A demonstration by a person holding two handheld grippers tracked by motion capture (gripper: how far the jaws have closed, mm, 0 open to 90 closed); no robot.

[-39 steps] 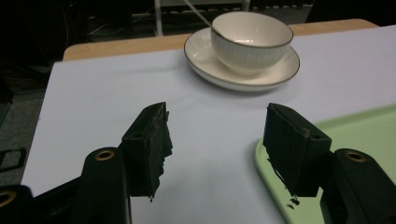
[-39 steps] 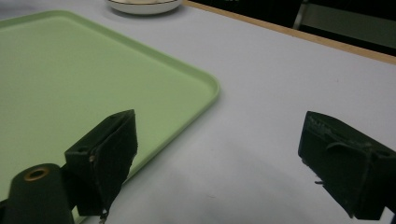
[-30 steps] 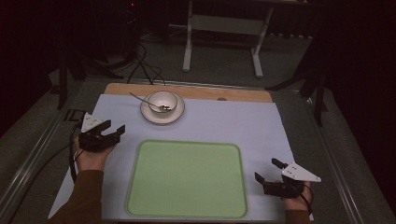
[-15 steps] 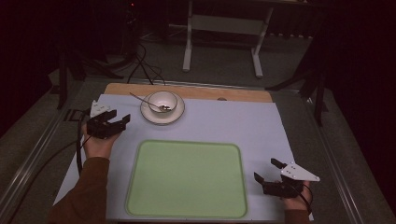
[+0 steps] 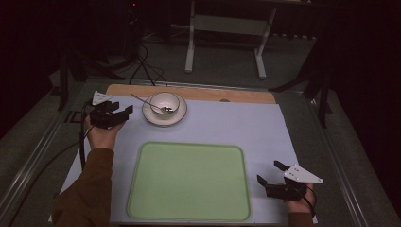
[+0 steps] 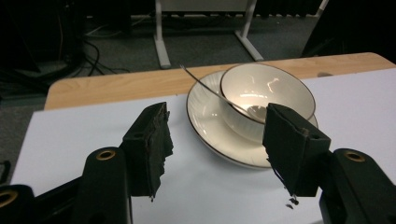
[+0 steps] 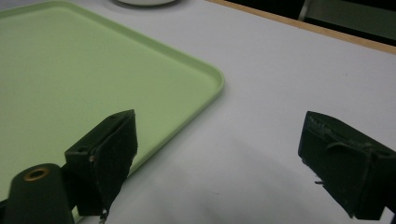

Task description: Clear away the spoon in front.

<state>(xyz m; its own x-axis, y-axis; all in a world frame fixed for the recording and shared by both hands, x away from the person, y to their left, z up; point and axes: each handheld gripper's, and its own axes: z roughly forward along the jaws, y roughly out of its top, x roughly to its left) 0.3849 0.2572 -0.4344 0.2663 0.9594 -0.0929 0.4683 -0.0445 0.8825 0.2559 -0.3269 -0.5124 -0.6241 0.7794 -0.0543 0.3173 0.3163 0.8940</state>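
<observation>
Wide apart, the left gripper's (image 6: 215,149) jaws hold nothing, just short of a white bowl (image 6: 266,95) with a spoon (image 6: 219,93) on its saucer (image 6: 210,121). Equally spread and empty, the right gripper (image 7: 219,163) hovers beside the green tray (image 7: 70,79).

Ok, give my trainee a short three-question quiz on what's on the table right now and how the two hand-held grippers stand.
1. True or false: the spoon lies flat on the green tray.
2. Which hand-held gripper is closer to the bowl: A) the left hand-held gripper or B) the right hand-held gripper?
3. What does the bowl stand on?

Key
1. False: its scoop end rests inside the bowl, and the handle sticks out over the rim.
2. A: it is beside the saucer, jaws open, while the right one, also open, is off the tray's right edge.
3. The white saucer.
</observation>
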